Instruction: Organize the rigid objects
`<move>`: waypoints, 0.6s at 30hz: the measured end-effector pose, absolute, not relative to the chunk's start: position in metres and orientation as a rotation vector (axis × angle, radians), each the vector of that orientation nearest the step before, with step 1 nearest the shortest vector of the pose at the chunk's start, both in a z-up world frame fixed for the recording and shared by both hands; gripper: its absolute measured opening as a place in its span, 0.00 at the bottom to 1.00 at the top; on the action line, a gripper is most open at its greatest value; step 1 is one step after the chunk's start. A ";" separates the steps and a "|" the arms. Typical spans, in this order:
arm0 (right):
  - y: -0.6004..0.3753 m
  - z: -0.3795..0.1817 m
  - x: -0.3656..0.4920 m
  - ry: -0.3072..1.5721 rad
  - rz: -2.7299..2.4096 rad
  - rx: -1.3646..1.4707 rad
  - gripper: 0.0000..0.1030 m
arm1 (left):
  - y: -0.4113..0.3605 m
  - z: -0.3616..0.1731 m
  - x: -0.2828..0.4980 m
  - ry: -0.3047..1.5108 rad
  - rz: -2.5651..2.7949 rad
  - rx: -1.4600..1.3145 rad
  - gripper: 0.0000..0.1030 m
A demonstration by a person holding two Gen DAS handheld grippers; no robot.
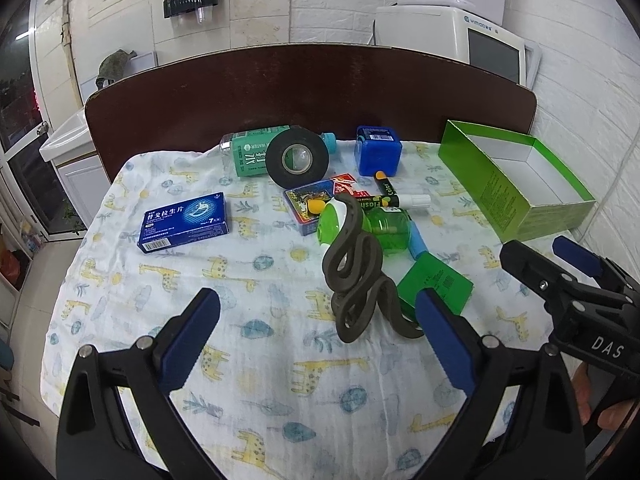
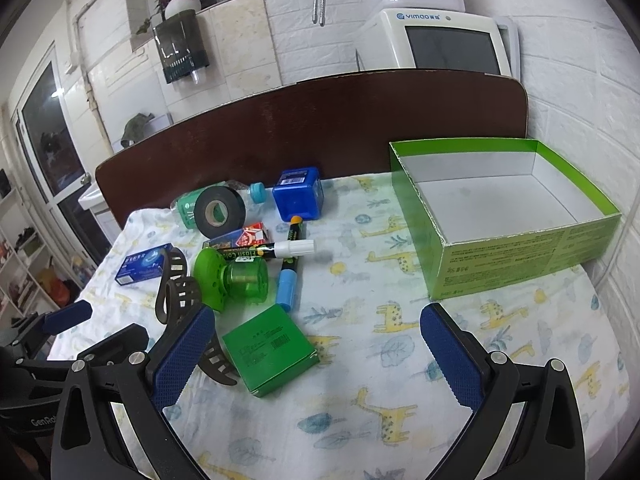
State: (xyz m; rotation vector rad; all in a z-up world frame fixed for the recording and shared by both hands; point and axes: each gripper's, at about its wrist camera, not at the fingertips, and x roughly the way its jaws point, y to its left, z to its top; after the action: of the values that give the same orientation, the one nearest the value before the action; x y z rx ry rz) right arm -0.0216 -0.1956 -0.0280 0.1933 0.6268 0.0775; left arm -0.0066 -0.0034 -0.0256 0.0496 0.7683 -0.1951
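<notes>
Rigid items lie in a cluster on the giraffe-print cloth (image 1: 248, 360): a black tape roll (image 1: 298, 156) (image 2: 219, 212), a blue cube box (image 1: 378, 150) (image 2: 298, 194), a blue medicine box (image 1: 184, 222) (image 2: 144, 262), a green plastic container (image 1: 384, 228) (image 2: 236, 276), a black marker (image 2: 276, 250), a small green box (image 1: 436, 284) (image 2: 268, 350) and a dark wavy strap (image 1: 356, 272) (image 2: 176, 288). An open green carton (image 1: 516, 184) (image 2: 520, 248) stands at the right, nothing inside. My left gripper (image 1: 316, 304) (image 2: 110, 320) is open just before the strap. My right gripper (image 2: 317, 312) (image 1: 535, 245) is open beside the small green box.
A green-labelled bottle (image 1: 244, 152) lies behind the tape roll, and a card pack (image 1: 308, 200) sits under the container. A dark brown board (image 1: 312, 88) rises behind the cloth. A white appliance (image 2: 440, 40) and brick wall stand beyond; the wall runs close along the carton's right side.
</notes>
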 end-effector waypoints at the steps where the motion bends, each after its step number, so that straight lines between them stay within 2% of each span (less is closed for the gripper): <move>1: -0.196 -0.028 -0.021 0.628 0.076 0.193 1.00 | -0.003 -0.026 -0.007 0.768 -0.195 0.050 0.94; 18: -0.195 -0.030 -0.024 0.635 0.077 0.194 1.00 | -0.004 -0.029 -0.010 0.782 -0.212 0.043 0.89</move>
State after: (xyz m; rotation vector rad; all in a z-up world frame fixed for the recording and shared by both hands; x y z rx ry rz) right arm -0.0244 -0.1946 -0.0303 0.1940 0.6349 0.0772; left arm -0.0095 -0.0042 -0.0286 0.0429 0.7817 -0.2115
